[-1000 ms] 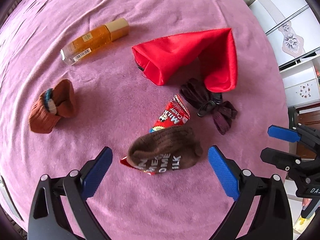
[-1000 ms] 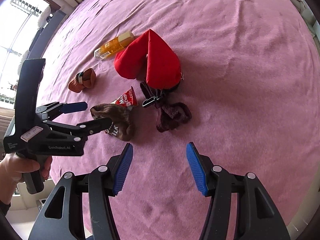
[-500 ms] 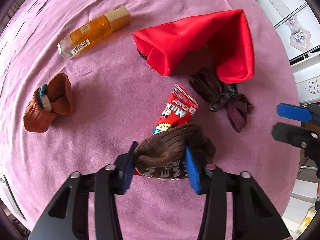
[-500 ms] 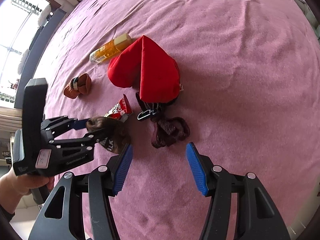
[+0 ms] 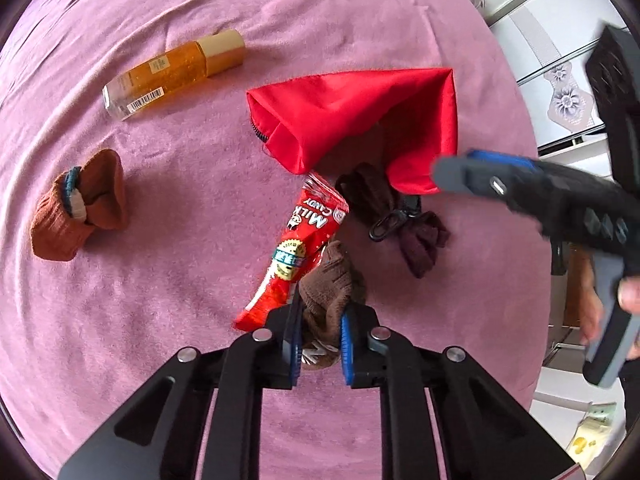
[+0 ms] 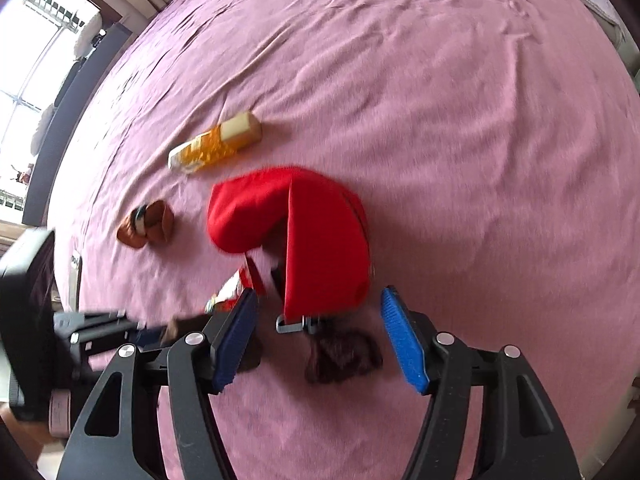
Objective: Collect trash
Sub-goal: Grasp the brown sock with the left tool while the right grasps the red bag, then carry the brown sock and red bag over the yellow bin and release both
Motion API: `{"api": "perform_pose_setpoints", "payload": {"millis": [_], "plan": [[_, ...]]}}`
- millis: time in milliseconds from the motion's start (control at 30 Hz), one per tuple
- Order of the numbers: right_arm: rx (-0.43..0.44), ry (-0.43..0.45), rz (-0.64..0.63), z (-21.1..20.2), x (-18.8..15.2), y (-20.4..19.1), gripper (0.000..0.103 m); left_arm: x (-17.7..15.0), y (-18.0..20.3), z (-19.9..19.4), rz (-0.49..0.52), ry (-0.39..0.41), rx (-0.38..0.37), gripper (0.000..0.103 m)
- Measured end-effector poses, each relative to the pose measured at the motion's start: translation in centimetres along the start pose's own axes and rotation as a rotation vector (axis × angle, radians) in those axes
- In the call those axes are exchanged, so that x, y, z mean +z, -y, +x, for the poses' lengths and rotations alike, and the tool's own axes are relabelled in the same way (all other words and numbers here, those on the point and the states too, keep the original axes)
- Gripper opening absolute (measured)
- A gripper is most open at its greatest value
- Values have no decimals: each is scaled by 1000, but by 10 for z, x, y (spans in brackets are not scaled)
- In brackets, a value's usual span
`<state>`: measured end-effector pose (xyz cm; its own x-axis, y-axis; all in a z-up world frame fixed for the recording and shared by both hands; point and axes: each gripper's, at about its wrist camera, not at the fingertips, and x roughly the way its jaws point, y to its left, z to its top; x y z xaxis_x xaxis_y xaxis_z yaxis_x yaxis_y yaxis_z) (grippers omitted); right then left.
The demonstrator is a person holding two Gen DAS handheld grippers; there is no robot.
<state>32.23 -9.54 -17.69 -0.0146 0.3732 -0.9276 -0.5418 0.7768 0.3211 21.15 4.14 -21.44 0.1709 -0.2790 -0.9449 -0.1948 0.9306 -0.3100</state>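
A red milk candy wrapper (image 5: 302,252) lies on the purple bedspread, its lower end beside my left gripper. My left gripper (image 5: 318,324) is shut on a brown knitted sock (image 5: 330,284) that partly overlaps the wrapper. A red zip pouch (image 5: 360,124) lies open just beyond. My right gripper (image 6: 318,334) is open and empty, hovering over the pouch's (image 6: 316,240) near end and a dark maroon sock (image 6: 340,354) with a black clip (image 6: 290,324). The wrapper (image 6: 236,286) peeks out left of its left finger. The right gripper (image 5: 520,184) also shows in the left wrist view.
An amber bottle (image 5: 172,74) lies at the back left. A rust-orange rolled sock (image 5: 78,208) lies at the left. The dark maroon sock (image 5: 400,216) lies right of the wrapper. White cabinets (image 5: 560,60) stand past the bed's right edge.
My left gripper has closed on the brown sock and drawn it back, uncovering more of the candy wrapper. My right gripper has moved forward over the red pouch's near end.
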Motion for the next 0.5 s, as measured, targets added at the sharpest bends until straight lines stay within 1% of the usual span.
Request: {"api": "perform_pose_setpoints", "payload": {"millis": [67,100,133,167,200,333,400,500], "plan": [[-10,-3,1,7,9,0,62,-1,0,-1,-10,1,-9,15],[-14,-11,-2,12,13,0,57,1,-4,-1,-17,1,-15,15],[-11,-20,-4,15,16,0,50,0,-5,-1,-26,0,-20,15],[-22,-30,-10,19,19,0,37,0,-5,0,-34,-3,-22,15],[-32,-38,-15,21,21,0,30,-1,-5,-1,-37,-2,-23,15],[-40,-14,-22,15,16,0,22,-5,-8,-5,-39,-1,-27,15],[-45,-4,-23,8,7,2,16,1,-13,-6,-42,-2,-28,15],[-24,0,-10,-5,-7,6,12,-2,-7,-8,-42,-2,-29,15]]}}
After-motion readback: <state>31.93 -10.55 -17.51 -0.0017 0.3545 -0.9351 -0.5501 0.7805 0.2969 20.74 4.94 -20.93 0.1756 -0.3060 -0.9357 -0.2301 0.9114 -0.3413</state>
